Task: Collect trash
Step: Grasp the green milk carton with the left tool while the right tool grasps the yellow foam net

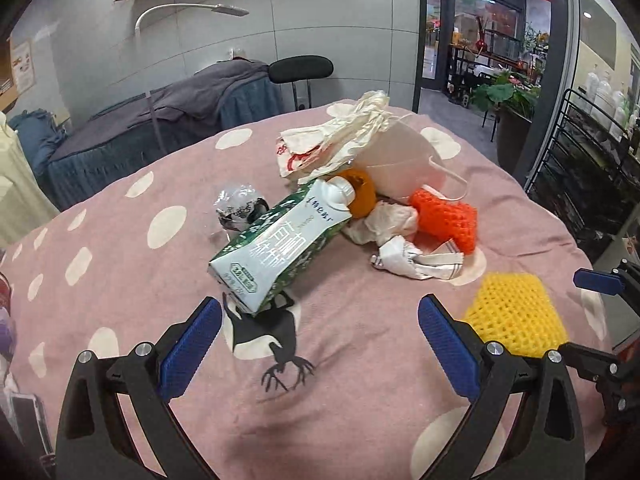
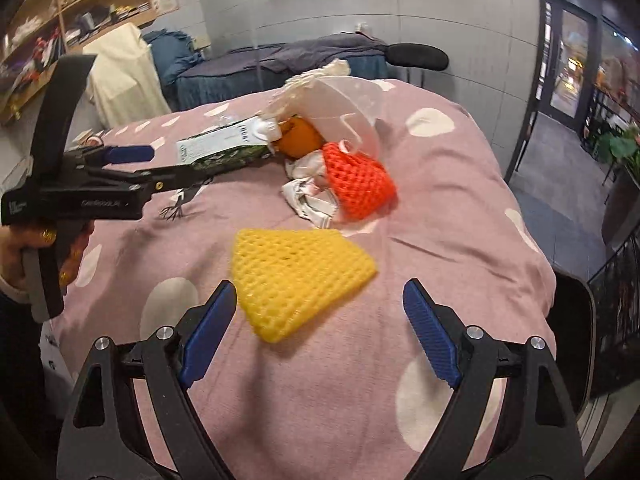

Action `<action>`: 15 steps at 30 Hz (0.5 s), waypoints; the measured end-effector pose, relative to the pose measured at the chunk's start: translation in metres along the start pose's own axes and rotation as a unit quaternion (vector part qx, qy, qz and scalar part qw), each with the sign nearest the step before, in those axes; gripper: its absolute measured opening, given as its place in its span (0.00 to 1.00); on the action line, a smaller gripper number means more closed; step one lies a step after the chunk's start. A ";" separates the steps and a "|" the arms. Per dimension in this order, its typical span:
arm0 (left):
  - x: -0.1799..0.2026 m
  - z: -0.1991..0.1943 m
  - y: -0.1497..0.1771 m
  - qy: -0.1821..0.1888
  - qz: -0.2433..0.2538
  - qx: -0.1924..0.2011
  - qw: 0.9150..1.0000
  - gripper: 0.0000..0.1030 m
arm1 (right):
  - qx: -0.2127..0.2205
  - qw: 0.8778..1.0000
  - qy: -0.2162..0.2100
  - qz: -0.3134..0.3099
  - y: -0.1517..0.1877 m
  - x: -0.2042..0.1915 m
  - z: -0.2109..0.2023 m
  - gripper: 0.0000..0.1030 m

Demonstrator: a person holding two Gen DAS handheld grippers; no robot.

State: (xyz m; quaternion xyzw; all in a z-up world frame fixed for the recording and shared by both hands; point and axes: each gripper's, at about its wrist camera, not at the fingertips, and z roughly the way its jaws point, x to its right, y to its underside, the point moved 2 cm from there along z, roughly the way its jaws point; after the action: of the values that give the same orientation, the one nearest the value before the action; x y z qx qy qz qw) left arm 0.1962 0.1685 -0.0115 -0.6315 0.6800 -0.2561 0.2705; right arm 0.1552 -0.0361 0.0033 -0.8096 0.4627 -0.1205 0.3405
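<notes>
Nothing collected yet: left claw (image 1: 320, 320) and right claw (image 2: 320, 308) both gape empty, while the trash pile, milk carton (image 1: 276, 240) included, lies mid-frame on the surface (image 1: 120, 240).

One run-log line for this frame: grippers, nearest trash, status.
left hand-held gripper: open, empty, facing milk carton | right hand-held gripper: open, empty, facing yellow foam net | status: nothing collected yet

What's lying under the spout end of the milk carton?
An orange round object sits under the milk carton spout, with crumpled paper beside it. The carton hides its lower part, so I cannot identify it.
</notes>
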 end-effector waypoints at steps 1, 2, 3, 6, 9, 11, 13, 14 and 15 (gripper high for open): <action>-0.003 0.004 -0.002 -0.002 0.007 -0.005 1.000 0.94 | -0.004 1.000 0.001 -0.020 -0.001 -0.009 0.003 0.82; -0.007 0.007 0.001 -0.004 0.015 -0.010 1.000 0.94 | -0.007 0.999 0.004 -0.037 -0.002 -0.016 0.007 0.82; -0.008 0.012 0.000 -0.007 0.025 -0.016 1.000 0.94 | -0.012 0.998 0.011 -0.055 -0.003 -0.023 0.012 0.82; -0.012 0.026 -0.006 -0.015 0.057 -0.029 0.998 0.94 | -0.034 0.994 0.034 -0.094 -0.002 -0.036 0.028 0.63; -0.012 0.040 -0.014 -0.028 0.087 -0.041 0.995 0.94 | -0.043 0.992 0.044 -0.110 -0.003 -0.038 0.035 0.50; -0.011 0.051 -0.020 -0.039 0.108 -0.049 0.992 0.92 | -0.042 0.991 0.049 -0.116 -0.005 -0.038 0.035 0.43; -0.011 0.058 -0.025 -0.051 0.127 -0.054 0.989 0.91 | -0.042 0.991 0.047 -0.116 -0.004 -0.038 0.033 0.36; -0.010 0.062 -0.027 -0.056 0.139 -0.057 0.987 0.91 | -0.041 0.991 0.047 -0.117 -0.004 -0.038 0.033 0.34; -0.009 0.066 -0.030 -0.063 0.152 -0.059 0.985 0.90 | -0.041 0.991 0.047 -0.118 -0.004 -0.038 0.034 0.31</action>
State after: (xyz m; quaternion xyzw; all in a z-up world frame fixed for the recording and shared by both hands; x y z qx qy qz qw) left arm 0.2634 0.1749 -0.0381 -0.5504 0.7635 -0.1309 0.3113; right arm 0.1548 0.0120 -0.0147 -0.8651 0.3841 -0.1785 0.2686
